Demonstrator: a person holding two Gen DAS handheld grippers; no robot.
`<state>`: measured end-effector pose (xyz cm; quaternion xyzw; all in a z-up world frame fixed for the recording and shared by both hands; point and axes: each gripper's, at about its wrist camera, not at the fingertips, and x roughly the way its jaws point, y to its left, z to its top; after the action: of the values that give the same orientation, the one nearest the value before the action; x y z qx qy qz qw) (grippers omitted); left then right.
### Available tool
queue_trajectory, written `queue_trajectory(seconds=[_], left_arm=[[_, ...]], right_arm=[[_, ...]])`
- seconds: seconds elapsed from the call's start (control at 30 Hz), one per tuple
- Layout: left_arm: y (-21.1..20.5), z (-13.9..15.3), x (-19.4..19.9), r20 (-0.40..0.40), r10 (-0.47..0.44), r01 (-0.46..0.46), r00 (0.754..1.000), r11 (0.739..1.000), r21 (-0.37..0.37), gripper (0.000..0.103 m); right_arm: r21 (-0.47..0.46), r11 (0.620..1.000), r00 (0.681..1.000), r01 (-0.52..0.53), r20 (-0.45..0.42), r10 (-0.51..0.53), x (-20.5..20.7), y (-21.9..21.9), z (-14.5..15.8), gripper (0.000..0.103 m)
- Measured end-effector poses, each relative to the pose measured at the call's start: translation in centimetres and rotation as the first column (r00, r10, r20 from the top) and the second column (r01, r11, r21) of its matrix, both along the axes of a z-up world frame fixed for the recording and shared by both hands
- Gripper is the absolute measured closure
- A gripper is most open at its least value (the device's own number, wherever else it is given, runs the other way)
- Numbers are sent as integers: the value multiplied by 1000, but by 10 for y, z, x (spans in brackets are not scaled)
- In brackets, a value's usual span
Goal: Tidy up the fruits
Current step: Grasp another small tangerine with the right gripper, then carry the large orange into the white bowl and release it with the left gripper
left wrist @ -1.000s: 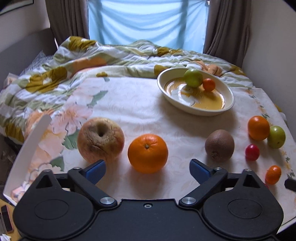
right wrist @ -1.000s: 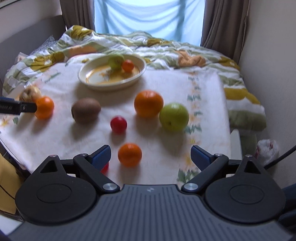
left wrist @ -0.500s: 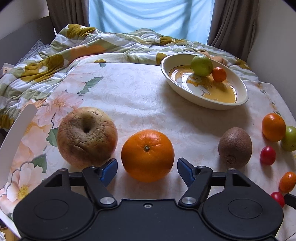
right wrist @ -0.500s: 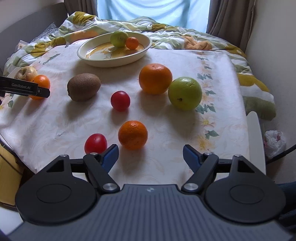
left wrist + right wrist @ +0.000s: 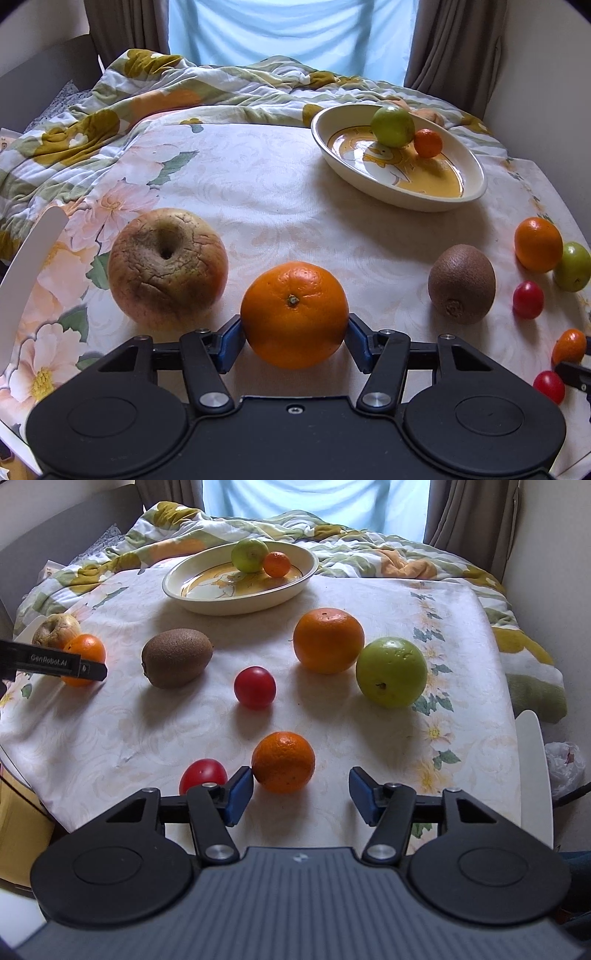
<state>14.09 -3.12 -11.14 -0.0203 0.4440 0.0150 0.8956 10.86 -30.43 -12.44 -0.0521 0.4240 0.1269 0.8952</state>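
Note:
My left gripper is closing on a large orange that sits on the flowered tablecloth, and both blue pads touch its sides. My right gripper is closing too, with a small mandarin between its jaws. The mandarin rests against the left pad, while the right pad stands well apart from it. A cream bowl at the back holds a green fruit and a small orange.
A wrinkled apple lies close to the left of the held orange, a kiwi to its right. Near the right gripper are a red tomato, another tomato, an orange and a green apple. A rumpled quilt lies behind.
Both grippers sank toward the table and their jaws narrowed. The left pads came in against the large orange. The right jaws drew in around the mandarin.

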Motion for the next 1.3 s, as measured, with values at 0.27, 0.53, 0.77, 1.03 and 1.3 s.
queue_trajectory(seconds=[0.27,0.53,0.77,1.03,1.3], left_arm=[[-3,1,-7,-5,-7,7,1000,1000,5,41],[-6,13,-16,17,-11,11,1000,1000,-10,41],[-12,37,-25,50,-13,14,999,1000,-20,41],[-21,75,-33,95,-13,15,995,1000,-23,41],[-22,114,-27,145,-28,30,989,999,-16,41]], right_arm=[[39,999,1000,-11,4,11,9,3,0,39],[45,999,999,-31,-9,31,13,6,3,50],[44,998,999,-41,3,41,11,5,18,50],[35,998,998,-56,40,55,11,0,53,50],[37,997,995,-70,70,68,26,-9,98,51]])
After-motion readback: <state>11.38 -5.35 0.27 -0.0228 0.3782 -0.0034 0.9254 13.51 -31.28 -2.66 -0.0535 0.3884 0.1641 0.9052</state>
